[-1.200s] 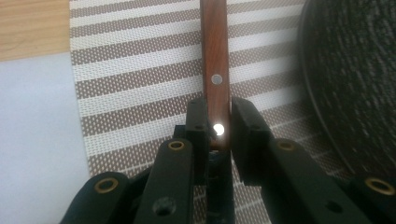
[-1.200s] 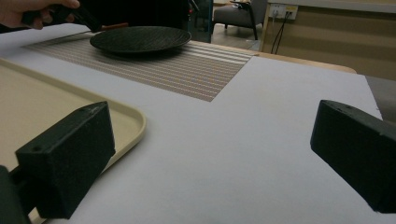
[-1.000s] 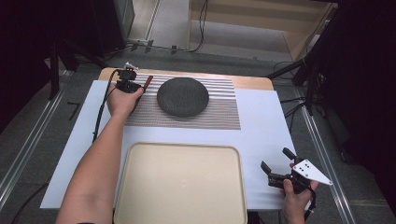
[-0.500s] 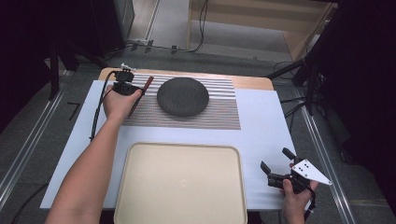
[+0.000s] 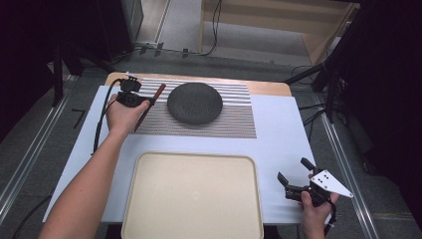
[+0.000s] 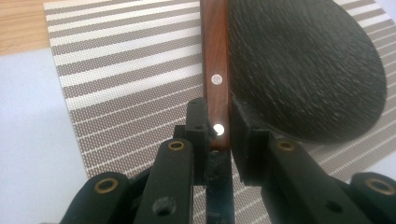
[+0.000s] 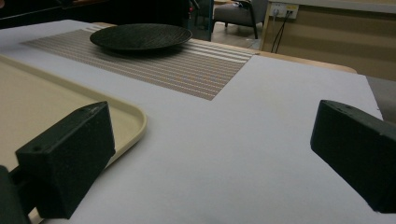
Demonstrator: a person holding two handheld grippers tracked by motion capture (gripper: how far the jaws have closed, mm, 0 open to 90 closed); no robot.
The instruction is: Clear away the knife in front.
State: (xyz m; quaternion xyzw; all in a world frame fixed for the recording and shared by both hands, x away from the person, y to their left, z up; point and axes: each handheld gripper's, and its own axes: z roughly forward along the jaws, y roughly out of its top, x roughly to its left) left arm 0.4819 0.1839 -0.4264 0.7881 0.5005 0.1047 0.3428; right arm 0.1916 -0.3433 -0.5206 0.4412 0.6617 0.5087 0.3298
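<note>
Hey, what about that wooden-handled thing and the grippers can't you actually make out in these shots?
- Wooden-handled utensil: its working end, left gripper view; the left gripper covers the lower part and the top edge cuts off the handle.
- Same utensil, high view: too small to tell its type.
- Right gripper: its body, right gripper view, cut off by the bottom edge.

My arms are bare, no sleeves. Left gripper: black body w/ black cable looping off it; brass-ringed pivots on its black link arms. Right gripper: black, blocky square pads, grey 3-cornered plate w/ small dark dots on top.
</note>
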